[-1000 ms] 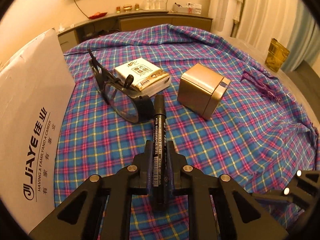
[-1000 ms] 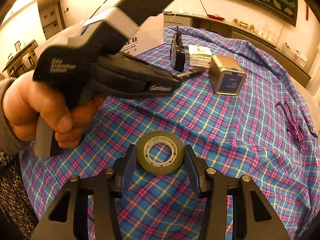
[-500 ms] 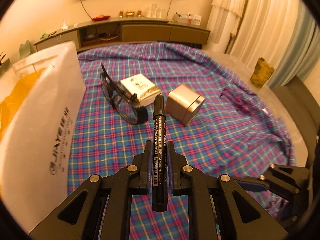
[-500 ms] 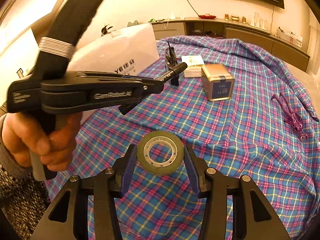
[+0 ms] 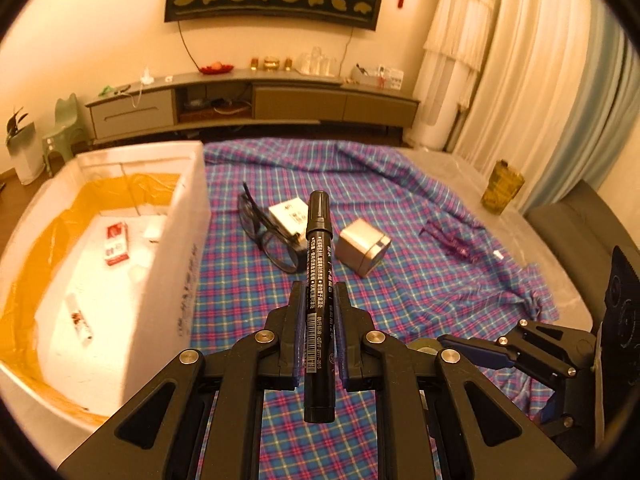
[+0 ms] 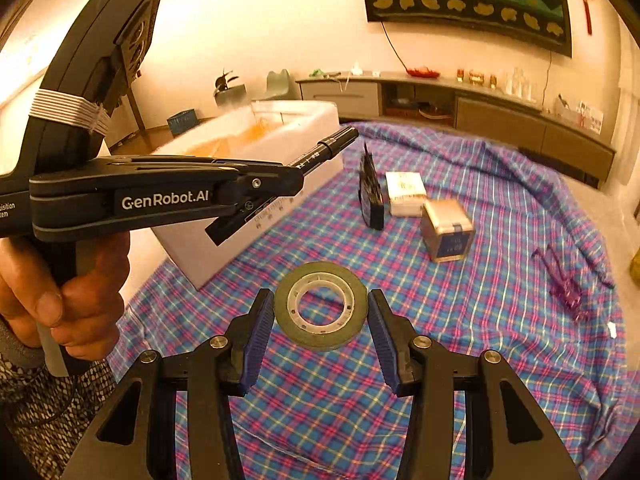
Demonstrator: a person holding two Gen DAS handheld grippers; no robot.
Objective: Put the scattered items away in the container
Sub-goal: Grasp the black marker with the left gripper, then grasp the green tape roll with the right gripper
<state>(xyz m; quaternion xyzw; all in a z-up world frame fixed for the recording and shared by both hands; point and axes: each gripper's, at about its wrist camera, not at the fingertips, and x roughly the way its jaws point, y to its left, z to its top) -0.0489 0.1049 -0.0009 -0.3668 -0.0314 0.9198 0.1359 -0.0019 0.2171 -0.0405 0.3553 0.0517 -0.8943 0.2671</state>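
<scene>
My left gripper (image 5: 317, 312) is shut on a black marker (image 5: 319, 280) and holds it high above the plaid cloth, right of the white foam box (image 5: 188, 236). The marker (image 6: 324, 150) also shows in the right wrist view, beside the box (image 6: 280, 128). My right gripper (image 6: 320, 316) is shut on a roll of tape (image 6: 321, 304), held above the cloth. On the cloth lie black glasses (image 5: 268, 236), a white tissue pack (image 5: 289, 213), a gold square tin (image 5: 362, 246) and a purple hair clip (image 5: 450, 240).
The box has an orange liner and holds a red-and-white pack (image 5: 116, 242) and a small tube (image 5: 80, 318). The plaid cloth (image 5: 400, 288) covers a round table. A TV cabinet (image 5: 256, 100) stands along the far wall. A gold can (image 5: 502, 192) stands at right.
My left gripper has risen with the marker and the box's inside has come into view. My right gripper has lifted too, still holding the tape.
</scene>
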